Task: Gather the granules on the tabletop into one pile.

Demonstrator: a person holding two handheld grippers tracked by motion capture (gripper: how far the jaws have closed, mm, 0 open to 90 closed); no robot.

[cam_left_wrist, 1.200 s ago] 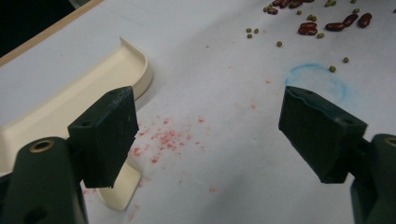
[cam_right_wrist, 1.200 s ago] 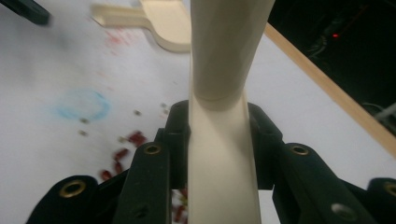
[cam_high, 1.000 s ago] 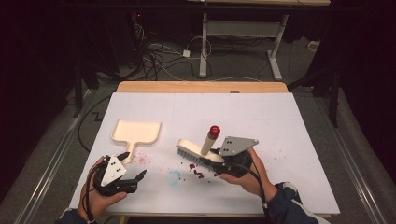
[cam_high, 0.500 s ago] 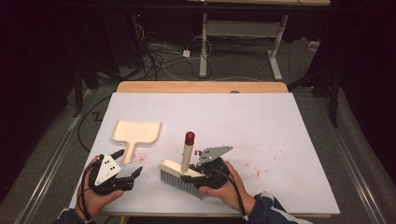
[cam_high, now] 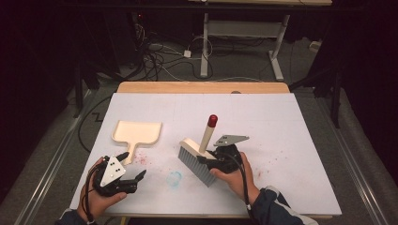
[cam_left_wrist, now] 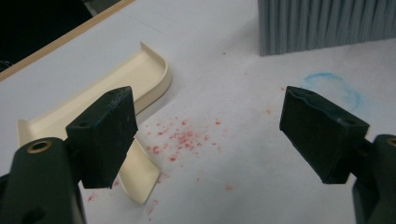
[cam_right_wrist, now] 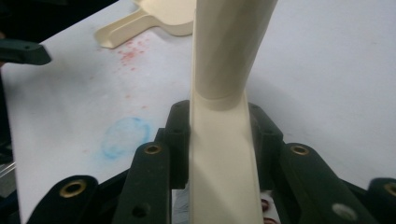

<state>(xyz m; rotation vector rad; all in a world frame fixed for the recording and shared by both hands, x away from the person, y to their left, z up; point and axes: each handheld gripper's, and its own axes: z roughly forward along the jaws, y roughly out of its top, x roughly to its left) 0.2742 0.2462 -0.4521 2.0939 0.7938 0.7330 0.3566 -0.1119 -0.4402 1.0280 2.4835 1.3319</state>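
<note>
Brush (cam_high: 199, 152) held on table (cam_high: 300, 140), bristles down.
Right gripper (cam_high: 206, 161) jaws clamped on brush handle. Left gripper (cam_high: 136, 180) jaws apart, holding nothing, near dustpan (cam_high: 137, 132) and red crumbs (cam_left_wrist: 180, 137).

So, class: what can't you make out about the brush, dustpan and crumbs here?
- Brush: the right gripper view is too close; bristles are below its edge.
- Dustpan: in the left gripper view a jaw covers part of its handle.
- Crumbs: too small in the high view to count.
</note>
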